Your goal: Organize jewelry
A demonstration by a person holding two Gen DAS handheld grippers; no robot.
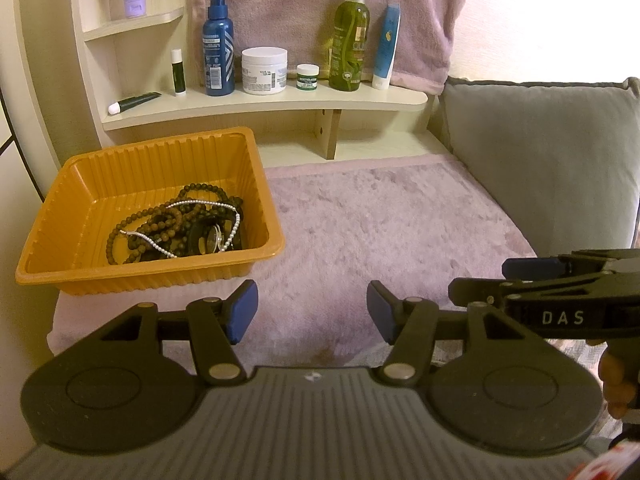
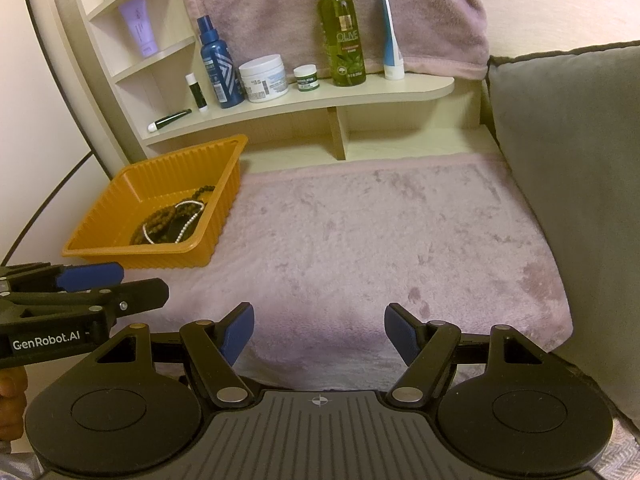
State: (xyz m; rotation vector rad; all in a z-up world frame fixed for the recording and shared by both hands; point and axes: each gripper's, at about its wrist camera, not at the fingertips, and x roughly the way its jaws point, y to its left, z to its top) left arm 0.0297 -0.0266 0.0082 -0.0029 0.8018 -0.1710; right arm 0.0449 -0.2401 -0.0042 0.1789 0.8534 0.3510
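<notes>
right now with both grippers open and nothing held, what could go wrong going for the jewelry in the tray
1. The beaded strands and white chain lie tangled in one heap, so pulling one may drag the rest out.
2. The orange tray looks light and may slide or tip on the soft pink mat.
3. The left gripper and right gripper sit close together and could collide.

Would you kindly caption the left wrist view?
Open left gripper hovers near orange tray of tangled necklaces.
</notes>
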